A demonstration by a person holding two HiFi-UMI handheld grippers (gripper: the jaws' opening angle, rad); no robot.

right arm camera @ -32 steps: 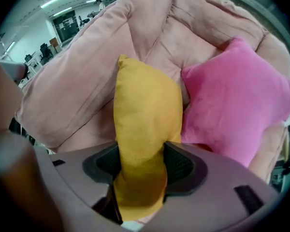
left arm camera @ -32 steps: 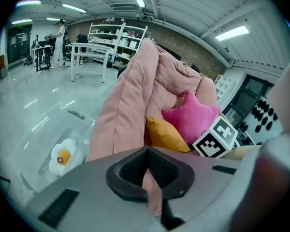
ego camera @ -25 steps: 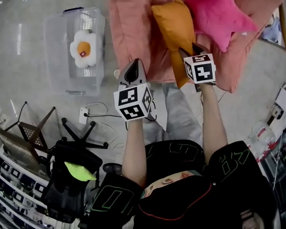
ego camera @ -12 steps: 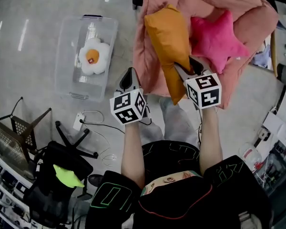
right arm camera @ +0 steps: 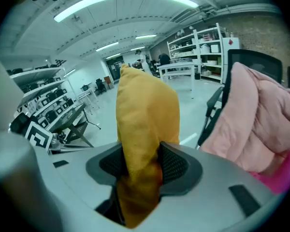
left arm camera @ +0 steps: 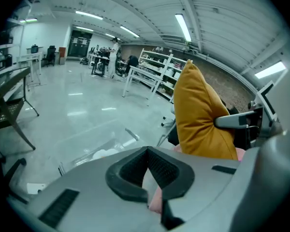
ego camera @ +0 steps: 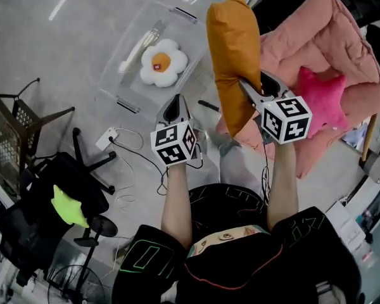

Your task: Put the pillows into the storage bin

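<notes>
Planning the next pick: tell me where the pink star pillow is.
Head view, right side: the pink star pillow lies on the pink quilt, right of the orange pillow.

**Black top, grey tools, checkered cubes**

The person wears a black short-sleeved top (ego camera: 231,204). A thin red line (ego camera: 240,278) curves across its front. The left sleeve (ego camera: 149,261) carries a bright green outlined shape, and the right sleeve (ego camera: 307,223) has paler green outlines.

The left gripper (ego camera: 175,108) and right gripper (ego camera: 261,87) have smooth light-grey shells that taper to narrow tips. Each carries a white cube, left (ego camera: 174,144) and right (ego camera: 287,119), printed with black square markers. Seen from the grippers' own views, the jaw pads are black and finely ribbed, on the left (left arm camera: 162,168) as on the right (right arm camera: 174,164). A thin dark cable (ego camera: 264,170) trails below the right gripper.
</notes>
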